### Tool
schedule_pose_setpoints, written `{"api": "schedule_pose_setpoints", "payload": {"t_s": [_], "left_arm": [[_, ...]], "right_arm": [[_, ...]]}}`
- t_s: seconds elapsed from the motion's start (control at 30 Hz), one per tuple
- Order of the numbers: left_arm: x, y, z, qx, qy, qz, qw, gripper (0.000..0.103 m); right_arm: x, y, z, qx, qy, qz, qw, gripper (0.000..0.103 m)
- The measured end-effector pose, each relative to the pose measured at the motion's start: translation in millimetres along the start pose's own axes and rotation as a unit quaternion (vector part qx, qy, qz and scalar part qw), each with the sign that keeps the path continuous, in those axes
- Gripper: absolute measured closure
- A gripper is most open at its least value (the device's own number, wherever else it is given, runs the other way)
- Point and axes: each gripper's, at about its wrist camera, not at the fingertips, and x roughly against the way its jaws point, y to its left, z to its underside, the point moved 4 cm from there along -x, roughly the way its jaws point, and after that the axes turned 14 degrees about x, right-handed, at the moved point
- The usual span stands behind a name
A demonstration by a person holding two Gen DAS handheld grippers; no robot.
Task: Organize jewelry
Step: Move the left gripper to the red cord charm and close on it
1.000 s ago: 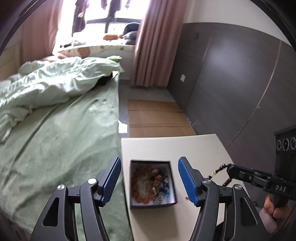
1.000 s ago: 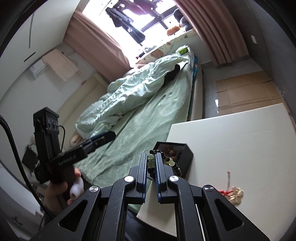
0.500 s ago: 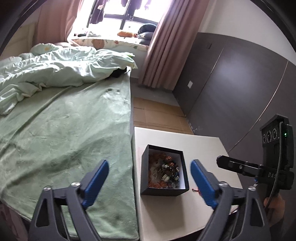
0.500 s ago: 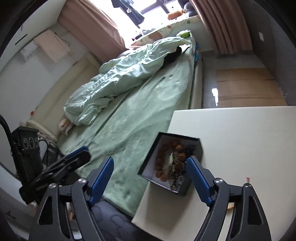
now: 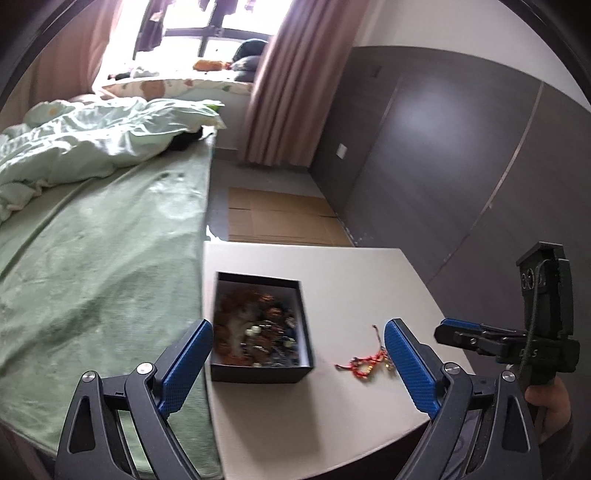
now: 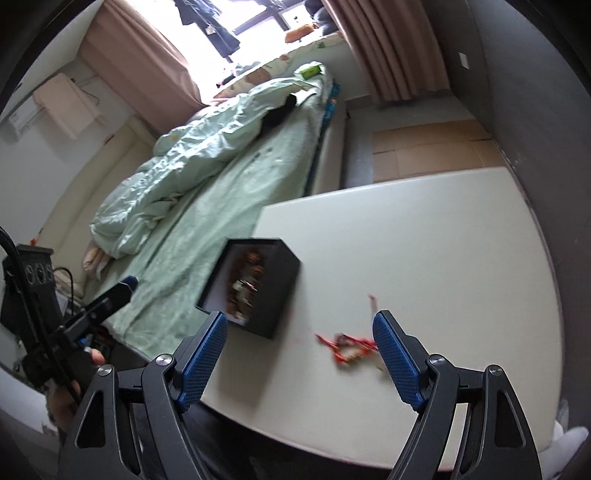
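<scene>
A bed covered in a pale green sheet fills the left of the scene, with a rumpled light green duvet piled toward a bright window framed by pink curtains. Just beside the bed, a white table is set, and flattened cardboard is laid on the floor beyond it, next to a dark grey wall.

In the left wrist view, the left tongs are seen from behind, blue pads spread wide with nothing between them but open air. A black box is placed on the table near its bed-side edge; it is open at the top and filled with a blurred jumble of beads and jewelry. To the right of the box, apart from it, a red cord bracelet with small gold pieces is lying on the bare tabletop, partly hidden behind the right pad. Farther right, the right tongs are seen side-on, held by a hand at the frame edge.

In the right wrist view, the left tongs are visible at far left over the bed. The right tongs are spread wide and empty, the black box being seen ahead of the left pad and the red cord bracelet on the table just inside the right pad, not gripped
</scene>
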Motion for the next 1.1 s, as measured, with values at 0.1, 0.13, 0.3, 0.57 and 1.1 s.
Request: {"api": "schedule_pose_setpoints", "payload": {"t_s": [0.1, 0.13, 0.3, 0.57, 1.1], "left_arm": [[-7, -13, 8, -0.009, 0.005, 0.006, 0.9999, 0.009], [-10, -19, 11, -0.014, 0.009, 0.011, 0.9998, 0.009], [-27, -43, 27, -0.042, 0.030, 0.020, 0.9985, 0.012], [-73, -75, 48, -0.067, 0.099, 0.040, 0.9920, 0.030], [-155, -76, 75, -0.096, 0.183, -0.050, 0.9771, 0.067]], "right_arm": [[3, -12, 12, -0.005, 0.009, 0.011, 1.000, 0.022], [4, -18, 17, -0.010, 0.012, 0.012, 1.000, 0.022], [8, -38, 37, -0.024, 0.015, 0.022, 0.999, 0.022], [11, -65, 68, -0.049, 0.014, 0.025, 0.998, 0.031], [17, -94, 85, -0.100, -0.029, -0.015, 0.994, 0.037]]}}
